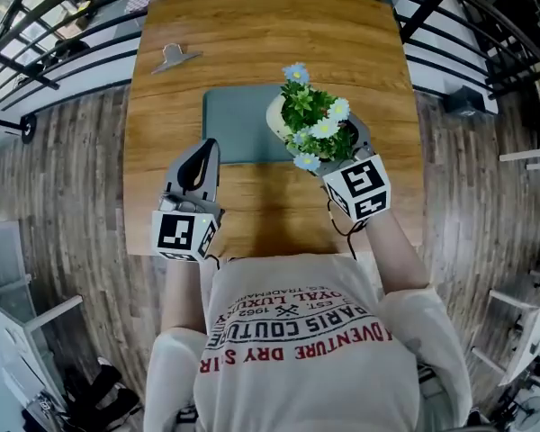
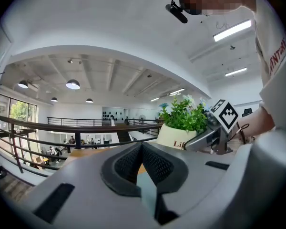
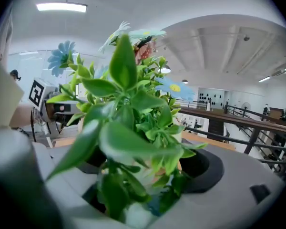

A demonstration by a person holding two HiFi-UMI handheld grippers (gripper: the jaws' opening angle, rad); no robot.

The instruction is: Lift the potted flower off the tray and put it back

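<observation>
The potted flower (image 1: 313,120), a cream pot with green leaves and pale blue and white blossoms, hangs tilted over the right edge of the grey-green tray (image 1: 238,124). My right gripper (image 1: 331,142) is shut on the pot from the near right. In the right gripper view the leaves (image 3: 133,128) fill the frame and the dark pads (image 3: 207,168) press either side of the pot. Whether the pot touches the tray is hidden. My left gripper (image 1: 205,151) rests at the tray's front left edge, shut with nothing in it. The left gripper view shows its pads (image 2: 155,163) meeting and the pot (image 2: 174,135) beyond.
The wooden table (image 1: 270,34) carries a small metal clip (image 1: 173,57) at its far left. Black railings (image 1: 54,25) run on both sides of the table over a plank floor. The person's torso is at the table's near edge.
</observation>
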